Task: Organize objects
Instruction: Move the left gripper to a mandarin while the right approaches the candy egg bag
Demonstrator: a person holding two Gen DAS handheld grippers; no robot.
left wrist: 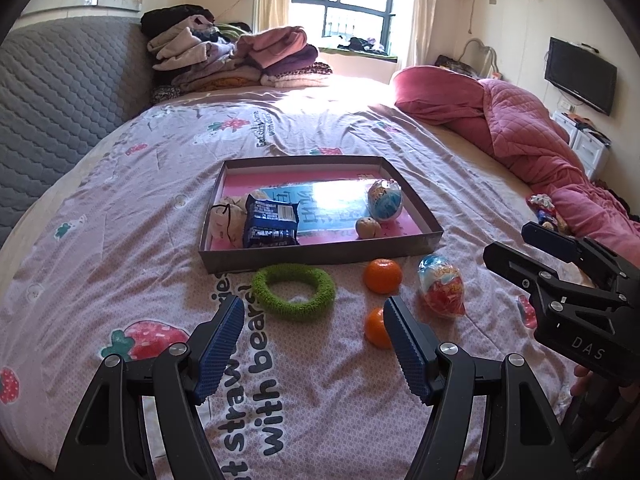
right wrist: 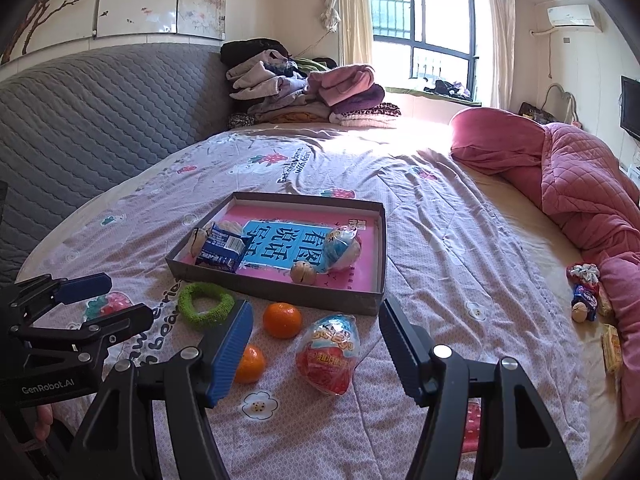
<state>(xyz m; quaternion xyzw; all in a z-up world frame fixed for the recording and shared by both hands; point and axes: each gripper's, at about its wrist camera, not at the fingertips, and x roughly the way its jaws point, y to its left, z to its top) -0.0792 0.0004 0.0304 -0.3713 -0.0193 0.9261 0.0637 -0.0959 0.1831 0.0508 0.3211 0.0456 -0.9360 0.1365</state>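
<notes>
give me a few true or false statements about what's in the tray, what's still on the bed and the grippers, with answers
1. The green ring lies inside the tray. False: it lies on the bed in front of the tray.
2. Two oranges sit on the bed outside the tray. True.
3. The blue snack packet is in the tray. True.
4. The right gripper is shut on the red wrapped egg. False: its jaws are open and hold nothing.
5. The left gripper is open and empty. True.
</notes>
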